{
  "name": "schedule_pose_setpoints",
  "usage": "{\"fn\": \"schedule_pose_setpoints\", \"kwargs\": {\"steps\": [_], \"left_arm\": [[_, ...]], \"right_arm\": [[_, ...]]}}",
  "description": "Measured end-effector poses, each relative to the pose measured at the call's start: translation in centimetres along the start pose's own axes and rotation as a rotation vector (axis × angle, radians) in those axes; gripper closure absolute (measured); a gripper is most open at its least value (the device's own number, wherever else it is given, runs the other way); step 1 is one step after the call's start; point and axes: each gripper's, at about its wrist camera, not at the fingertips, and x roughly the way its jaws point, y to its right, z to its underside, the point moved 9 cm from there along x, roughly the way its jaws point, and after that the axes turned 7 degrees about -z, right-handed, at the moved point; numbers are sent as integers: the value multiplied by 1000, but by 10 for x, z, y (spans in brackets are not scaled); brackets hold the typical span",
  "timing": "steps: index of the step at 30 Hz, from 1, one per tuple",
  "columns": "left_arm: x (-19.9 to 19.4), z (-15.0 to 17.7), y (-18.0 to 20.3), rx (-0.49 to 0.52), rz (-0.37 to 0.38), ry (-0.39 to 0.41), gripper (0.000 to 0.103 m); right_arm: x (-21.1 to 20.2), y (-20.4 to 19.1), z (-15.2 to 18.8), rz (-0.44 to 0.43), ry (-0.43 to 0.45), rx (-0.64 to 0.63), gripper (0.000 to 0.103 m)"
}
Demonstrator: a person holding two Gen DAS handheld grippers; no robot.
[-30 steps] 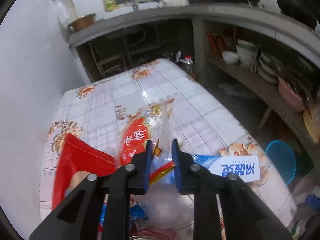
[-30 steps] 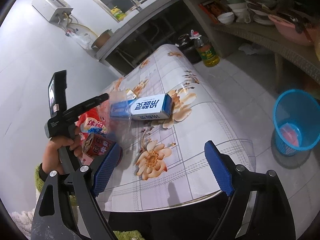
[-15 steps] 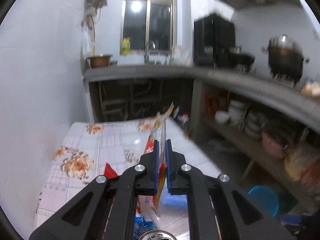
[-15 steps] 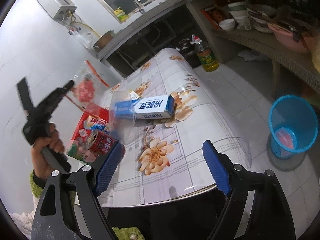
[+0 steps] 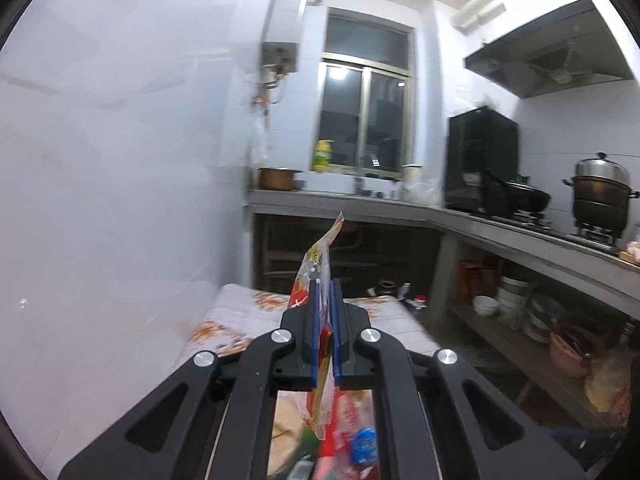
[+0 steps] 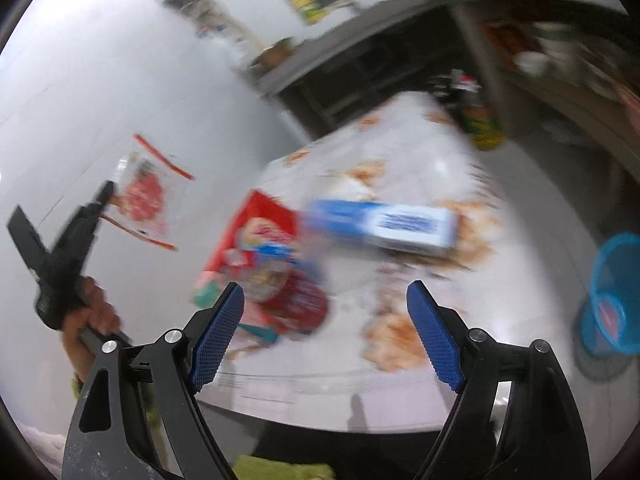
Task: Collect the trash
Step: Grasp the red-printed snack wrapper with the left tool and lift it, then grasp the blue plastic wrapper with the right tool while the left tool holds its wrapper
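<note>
My left gripper [image 5: 325,292] is shut on a clear plastic wrapper with red print [image 5: 316,264], held edge-on and lifted high above the table. In the right wrist view the same wrapper [image 6: 146,200] hangs from the left gripper [image 6: 105,196] at the left, well above the tabletop. My right gripper [image 6: 326,332] is open and empty over the table's near edge. On the floral table [image 6: 420,160] lie a blue and white box [image 6: 384,226], a red packet [image 6: 256,216] and a red can [image 6: 296,304]. A blue trash basket [image 6: 616,296] stands on the floor at right.
A white wall runs along the table's left side. A concrete counter [image 5: 520,236] with a pot, stove and shelves of dishes wraps the back and right. A green bottle [image 6: 484,128] stands on the floor past the table's far end.
My left gripper closed on the wrapper and lifted it up off the table, tilting upward. The right gripper stayed open and shifted slightly toward the table; its view is blurred.
</note>
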Motion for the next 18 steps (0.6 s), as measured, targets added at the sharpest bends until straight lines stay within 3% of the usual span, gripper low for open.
{"fn": "schedule_pose_setpoints", "kwargs": {"steps": [4, 10, 16, 18], "left_arm": [[0, 15, -28, -43, -50, -36, 99], [1, 32, -57, -78, -91, -65, 99], [2, 43, -77, -107, -88, -98, 99], [2, 46, -82, -111, -81, -103, 99]], "right_arm": [[48, -44, -17, -56, -87, -56, 19], [122, -79, -29, -100, -226, -82, 19], [174, -52, -28, 19, -369, -90, 35], [183, -42, -24, 75, -420, -130, 35]]}}
